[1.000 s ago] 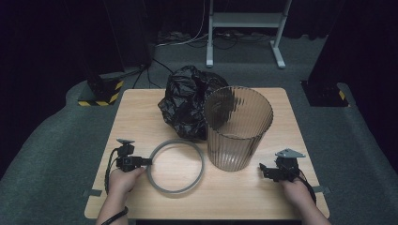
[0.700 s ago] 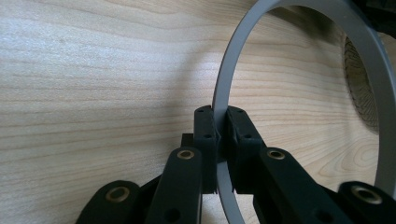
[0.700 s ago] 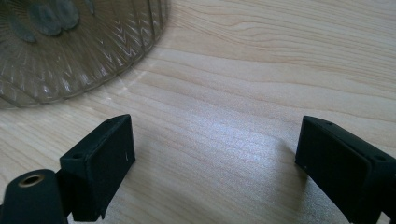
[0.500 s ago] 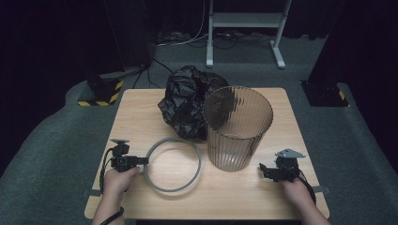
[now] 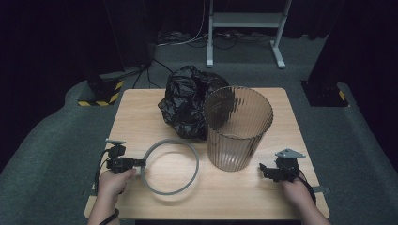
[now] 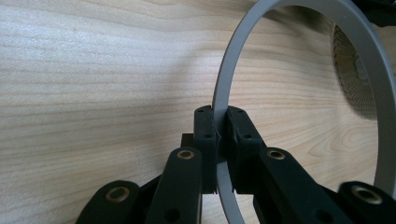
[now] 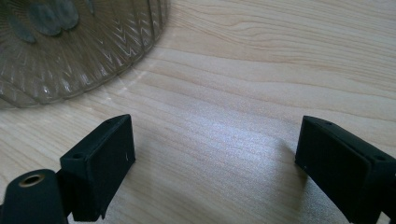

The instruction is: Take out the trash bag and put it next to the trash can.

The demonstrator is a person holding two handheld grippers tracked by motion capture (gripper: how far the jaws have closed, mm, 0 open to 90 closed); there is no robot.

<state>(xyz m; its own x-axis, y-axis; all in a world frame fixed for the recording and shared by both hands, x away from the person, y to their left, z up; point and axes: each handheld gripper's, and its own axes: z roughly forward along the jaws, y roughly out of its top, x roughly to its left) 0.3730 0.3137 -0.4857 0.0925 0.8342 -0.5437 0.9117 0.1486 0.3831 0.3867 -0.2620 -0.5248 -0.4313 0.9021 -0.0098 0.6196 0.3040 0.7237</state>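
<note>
A thin grey ring lies over the front left of the wooden table. My left gripper is shut on the ring's left edge. In the left gripper view, the pads pinch the grey band, which curves up and away over the wood. A ribbed translucent bin stands upright right of the ring, its base also seen as ribbed plastic. A crumpled black bag sits behind, touching the bin. My right gripper rests open near the bin's front right, with bare wood between its jaws.
The table's front edge is close to both hands. A black-and-yellow striped base stands on the grey floor at the back left, a dark base at the back right, and a white stand frame behind the table.
The left gripper has drawn the ring slightly to the left, away from the bin. The right gripper has stayed where it was.
</note>
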